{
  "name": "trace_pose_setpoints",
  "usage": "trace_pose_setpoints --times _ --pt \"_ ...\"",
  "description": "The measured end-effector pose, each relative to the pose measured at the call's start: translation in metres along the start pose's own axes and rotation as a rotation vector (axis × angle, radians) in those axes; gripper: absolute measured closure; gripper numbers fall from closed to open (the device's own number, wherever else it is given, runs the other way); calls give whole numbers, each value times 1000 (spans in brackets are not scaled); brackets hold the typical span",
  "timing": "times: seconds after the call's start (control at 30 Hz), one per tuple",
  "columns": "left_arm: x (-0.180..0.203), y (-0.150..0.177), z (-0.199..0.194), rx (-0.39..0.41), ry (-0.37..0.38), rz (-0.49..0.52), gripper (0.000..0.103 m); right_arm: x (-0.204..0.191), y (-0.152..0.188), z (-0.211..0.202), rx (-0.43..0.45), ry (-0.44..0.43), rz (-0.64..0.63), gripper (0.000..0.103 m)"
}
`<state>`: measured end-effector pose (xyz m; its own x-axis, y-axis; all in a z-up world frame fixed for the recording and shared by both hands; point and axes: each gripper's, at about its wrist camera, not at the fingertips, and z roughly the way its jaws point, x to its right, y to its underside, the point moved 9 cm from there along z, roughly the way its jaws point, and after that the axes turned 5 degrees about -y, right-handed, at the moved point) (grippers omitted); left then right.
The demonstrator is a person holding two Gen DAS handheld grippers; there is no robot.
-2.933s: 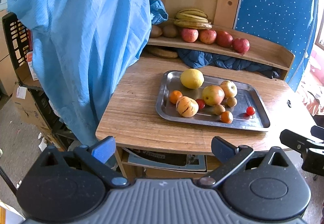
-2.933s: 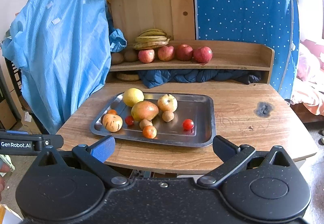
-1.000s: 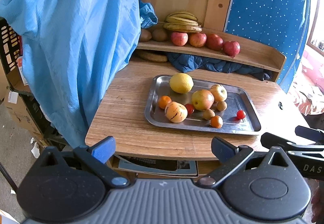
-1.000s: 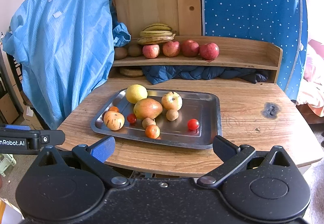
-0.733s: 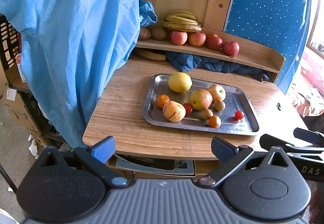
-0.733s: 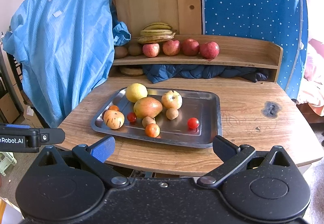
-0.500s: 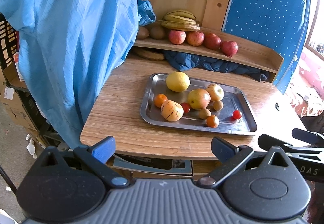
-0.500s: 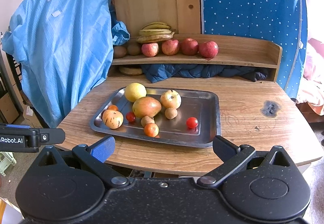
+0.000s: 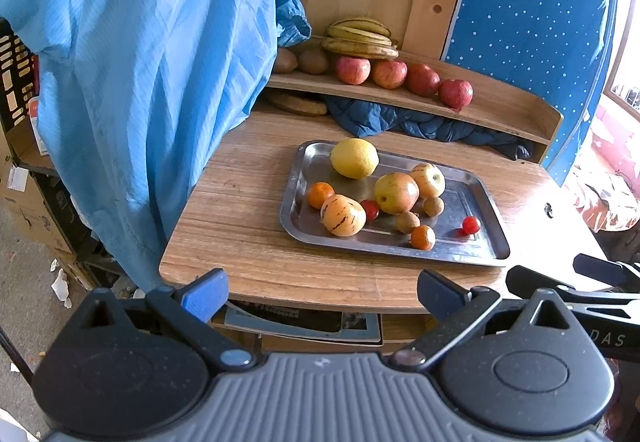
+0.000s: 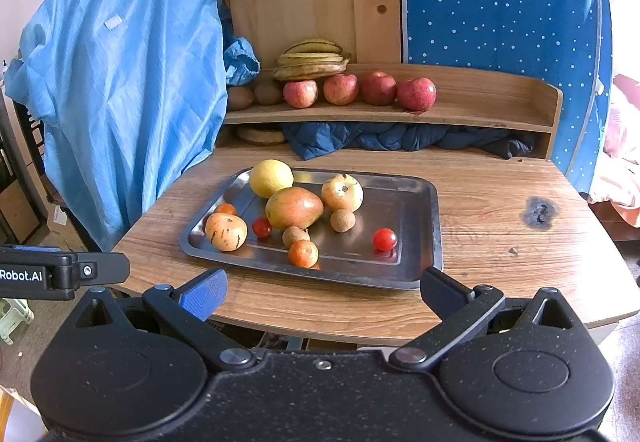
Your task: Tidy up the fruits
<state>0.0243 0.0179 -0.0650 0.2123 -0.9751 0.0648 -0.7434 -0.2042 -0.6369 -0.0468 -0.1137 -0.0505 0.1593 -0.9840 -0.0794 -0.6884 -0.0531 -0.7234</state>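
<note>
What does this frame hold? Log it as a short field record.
tray: steel, on the table
on tray: lemon, mango, two cherry tomatoes, other small fruit
shelf: bananas, four apples
left tongs: open, empty, short of the table
right tongs: open, empty, at the table's front edge

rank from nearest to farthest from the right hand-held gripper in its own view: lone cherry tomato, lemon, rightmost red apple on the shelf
From the right hand-held gripper:
1. Lone cherry tomato, on the tray's near right part.
2. Lemon, at the tray's far left corner.
3. Rightmost red apple, up on the shelf behind the table.
</note>
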Motion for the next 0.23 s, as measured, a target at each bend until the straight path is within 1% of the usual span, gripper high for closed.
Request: trace_pose_setpoints --times 0.23 --pt "-2 1 1 -4 -8 -2 1 0 0 0 -2 -1 0 1"
